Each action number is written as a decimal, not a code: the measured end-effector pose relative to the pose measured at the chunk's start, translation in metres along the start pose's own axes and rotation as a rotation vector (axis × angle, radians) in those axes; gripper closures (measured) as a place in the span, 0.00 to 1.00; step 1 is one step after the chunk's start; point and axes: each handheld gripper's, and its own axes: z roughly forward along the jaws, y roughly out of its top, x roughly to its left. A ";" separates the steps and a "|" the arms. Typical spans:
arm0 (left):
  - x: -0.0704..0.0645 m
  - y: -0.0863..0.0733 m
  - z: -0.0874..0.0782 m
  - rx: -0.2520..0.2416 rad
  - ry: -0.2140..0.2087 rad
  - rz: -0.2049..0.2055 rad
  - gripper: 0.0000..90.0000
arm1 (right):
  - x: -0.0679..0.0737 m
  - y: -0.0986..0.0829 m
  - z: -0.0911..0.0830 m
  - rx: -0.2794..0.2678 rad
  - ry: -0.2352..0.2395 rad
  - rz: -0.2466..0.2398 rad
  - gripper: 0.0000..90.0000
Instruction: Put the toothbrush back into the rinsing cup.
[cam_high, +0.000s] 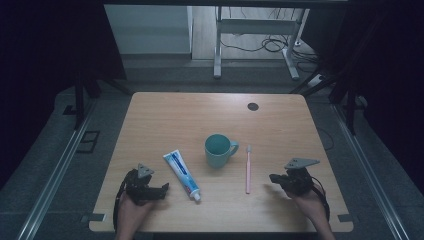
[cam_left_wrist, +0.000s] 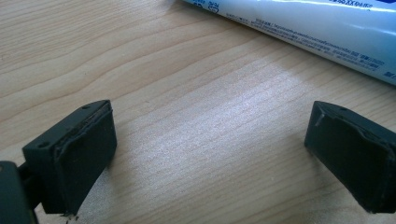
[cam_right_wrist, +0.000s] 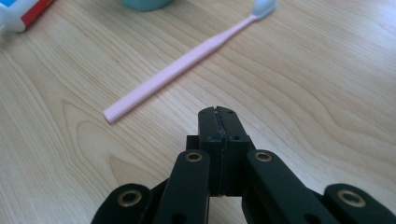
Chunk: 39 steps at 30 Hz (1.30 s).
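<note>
My two hands sit at the near edge of the wooden table (cam_high: 160, 115), each holding a gripper. My left gripper (cam_high: 165, 190) rests low on the wood with its jaws spread wide and nothing between them; the toothpaste tube (cam_high: 181, 173) lies just beyond them, slanted, its cap towards me. My right gripper (cam_high: 272, 177) has its jaws pressed flat together, empty, aimed at the near end of the pink toothbrush (cam_high: 247, 170) and close to it without touching. The teal mug (cam_high: 218, 150) stands upright between tube and brush, handle turned to the brush, whose white bristled head points away from me
</note>
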 end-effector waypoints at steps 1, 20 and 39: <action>0.000 0.000 0.000 0.000 0.000 0.000 0.03 | 0.000 0.000 0.000 0.000 0.000 0.000 0.99; 0.000 0.000 0.000 0.000 0.000 0.000 0.03 | 0.009 0.022 0.020 -0.008 0.042 -0.034 0.99; 0.000 0.000 0.000 0.000 0.000 0.000 0.03 | 0.026 0.040 0.038 -0.024 0.097 -0.058 0.98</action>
